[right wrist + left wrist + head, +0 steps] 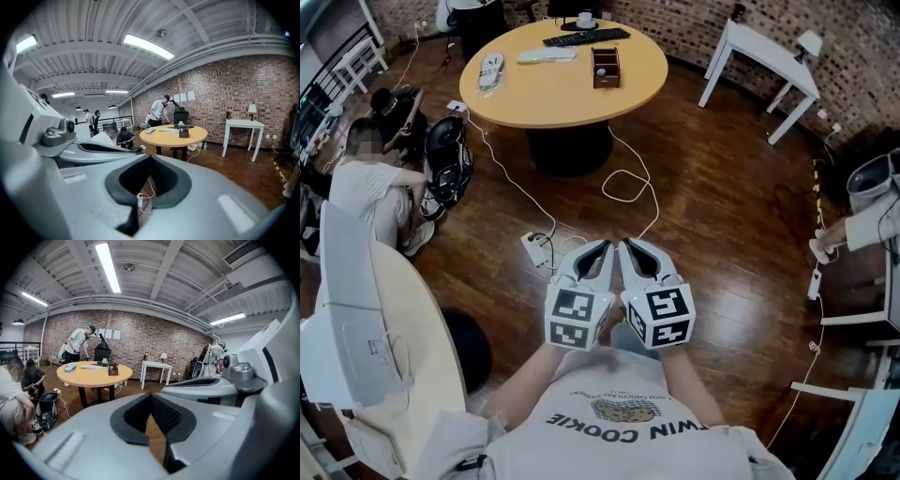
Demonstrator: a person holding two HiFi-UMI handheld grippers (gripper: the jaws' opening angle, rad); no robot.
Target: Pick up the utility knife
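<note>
Ahead of me stands a round, light wooden table (534, 94) on a dark pedestal. It carries a black keyboard (586, 37), a small brown open box (606, 67) and some pale items that are too small for me to name. I cannot pick out the utility knife in any view. Between me and the table lies dark plank floor (722, 206). A white power strip (536, 248) sits on it just ahead of my tools, with a white cable (628, 178) looping from there towards the table. A seated person in a light shirt (370, 187) is off to the left, and a small white side table (769, 47) stands against the brick wall to the right.

I hold the grey left gripper (605, 246) and the grey right gripper (628, 246) side by side at chest height, almost touching. Both point at the round table and tip slightly downward. Each one has its jaws closed together, with nothing between them.
</note>
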